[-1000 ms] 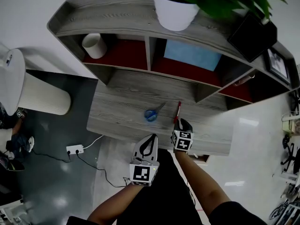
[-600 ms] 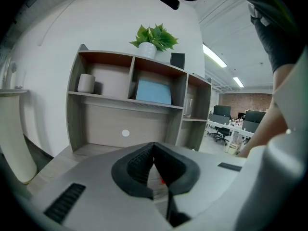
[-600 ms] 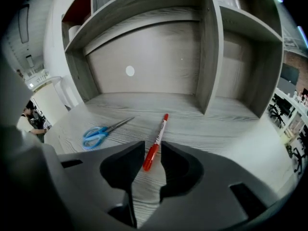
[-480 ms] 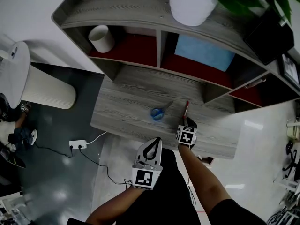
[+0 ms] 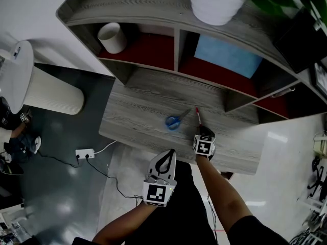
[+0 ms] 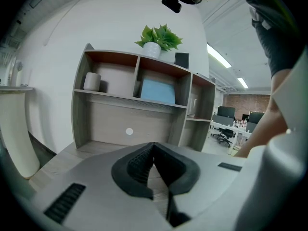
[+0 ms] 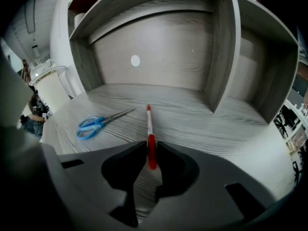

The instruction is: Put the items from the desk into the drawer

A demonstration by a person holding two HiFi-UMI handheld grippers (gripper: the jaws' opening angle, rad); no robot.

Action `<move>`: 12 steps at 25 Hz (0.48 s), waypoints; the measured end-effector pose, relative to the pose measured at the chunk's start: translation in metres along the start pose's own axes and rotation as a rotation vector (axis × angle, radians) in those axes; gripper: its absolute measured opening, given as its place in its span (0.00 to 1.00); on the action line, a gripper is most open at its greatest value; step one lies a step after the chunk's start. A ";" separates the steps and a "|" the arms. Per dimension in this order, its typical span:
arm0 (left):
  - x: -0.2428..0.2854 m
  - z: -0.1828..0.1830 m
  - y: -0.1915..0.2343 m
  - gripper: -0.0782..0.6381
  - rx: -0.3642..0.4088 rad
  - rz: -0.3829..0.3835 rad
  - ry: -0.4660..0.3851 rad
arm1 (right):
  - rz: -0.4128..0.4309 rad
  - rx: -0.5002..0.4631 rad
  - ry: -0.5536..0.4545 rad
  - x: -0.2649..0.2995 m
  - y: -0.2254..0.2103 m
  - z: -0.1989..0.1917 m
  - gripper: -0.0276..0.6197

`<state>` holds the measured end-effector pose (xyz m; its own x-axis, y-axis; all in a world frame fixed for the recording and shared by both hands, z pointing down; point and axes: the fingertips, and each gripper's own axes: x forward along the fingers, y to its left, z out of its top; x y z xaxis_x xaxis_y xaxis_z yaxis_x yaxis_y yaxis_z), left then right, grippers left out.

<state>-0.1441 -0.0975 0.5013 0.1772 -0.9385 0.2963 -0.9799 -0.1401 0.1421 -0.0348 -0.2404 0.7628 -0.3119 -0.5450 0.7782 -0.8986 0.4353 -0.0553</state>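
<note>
Grey wood-grain desk [image 5: 134, 106] is carrying both task items, and the blue scissors [image 5: 173, 120] are serving as the landmark.

- **Left of the scissors:** The left gripper [image 5: 165, 156] is hanging nearer the person, off the desk's front edge. Its claw is pressed together on nothing.
- **At the scissors:** They are lying flat where they were a second ago, untouched, with the blades pointing away and to the right.
- **Just right of the scissors:** The red pen [image 7: 149, 129] is being pinched at its near end by the right gripper [image 7: 148, 150].

**Change:** A second ago the pen was lying free in front of the right gripper. Now its near end is sitting between that gripper's jaws, and its far tip is leaning closer to the scissors' blades than before.

**Meaning for the task:** The pen is probably secured and ready to be carried off, so the first item is likely in hand. The scissors are waiting. No open drawer is showing in any view, so the destination is yet to be reached.

**Writing:** No brand or word is legible. The pen is bearing a pale band too small to read. The gripper cubes are showing only black-and-white square markers.
</note>
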 end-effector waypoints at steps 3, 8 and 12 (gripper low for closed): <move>-0.001 0.001 0.000 0.13 0.000 0.003 -0.004 | 0.009 -0.009 0.000 0.000 -0.001 -0.001 0.15; -0.006 0.000 0.001 0.13 0.004 0.008 -0.003 | 0.026 -0.026 0.002 -0.007 -0.002 -0.003 0.14; -0.011 0.004 -0.003 0.13 0.018 -0.002 -0.007 | 0.045 -0.028 -0.025 -0.021 0.001 -0.002 0.14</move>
<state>-0.1432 -0.0877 0.4940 0.1789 -0.9403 0.2895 -0.9810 -0.1480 0.1255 -0.0280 -0.2267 0.7476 -0.3593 -0.5421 0.7596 -0.8746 0.4795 -0.0715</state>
